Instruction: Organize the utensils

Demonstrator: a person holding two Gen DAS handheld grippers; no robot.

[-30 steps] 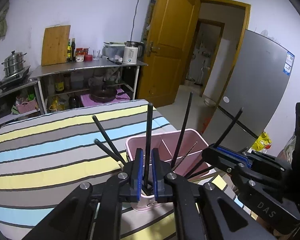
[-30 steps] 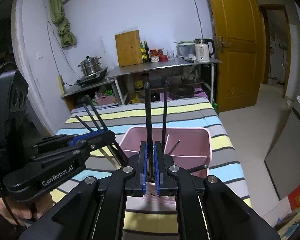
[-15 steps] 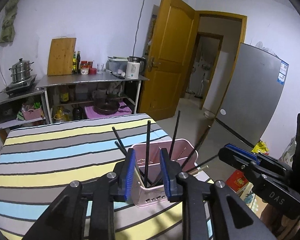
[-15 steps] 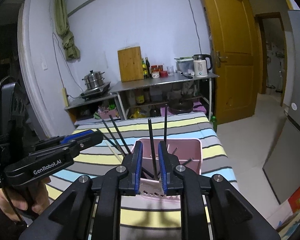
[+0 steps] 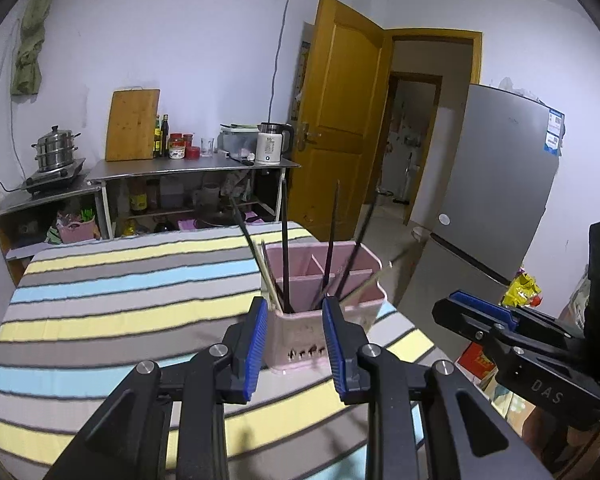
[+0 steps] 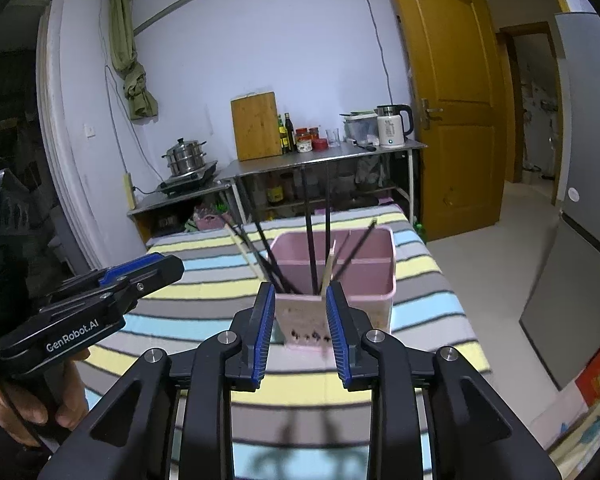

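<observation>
Left hand-held gripper (image 5: 294, 344): we see its blue-padded jaws spread wide with nothing between them, raised above the striped counter (image 5: 112, 304) and aimed at the pink holder.
Right hand-held gripper (image 6: 298, 322): we see it spread wide as well, gripping nothing, facing the same holder from the near side; in the left wrist view it shows at the right edge, apart from the holder.
Pink utensil holder (image 5: 324, 288): we find it standing upright on the counter near the counter's right edge, with inner dividers splitting it into compartments.
Black chopsticks (image 5: 285, 248): we count several dark sticks standing in the holder, leaning in different directions and rising well above its rim; most sit in the near compartment.
Pale chopsticks (image 6: 327, 268): we see a light wooden one leaning among the black ones, and another slanting out over the holder's left rim.
Person's hand (image 6: 24, 412): we see it wrapped around the grip of the left hand-held gripper at the lower left of the right wrist view.
Background: we note a steel shelf (image 6: 324, 160) against the far wall carrying a cutting board (image 6: 256, 126) and a white kettle (image 6: 392, 126).
</observation>
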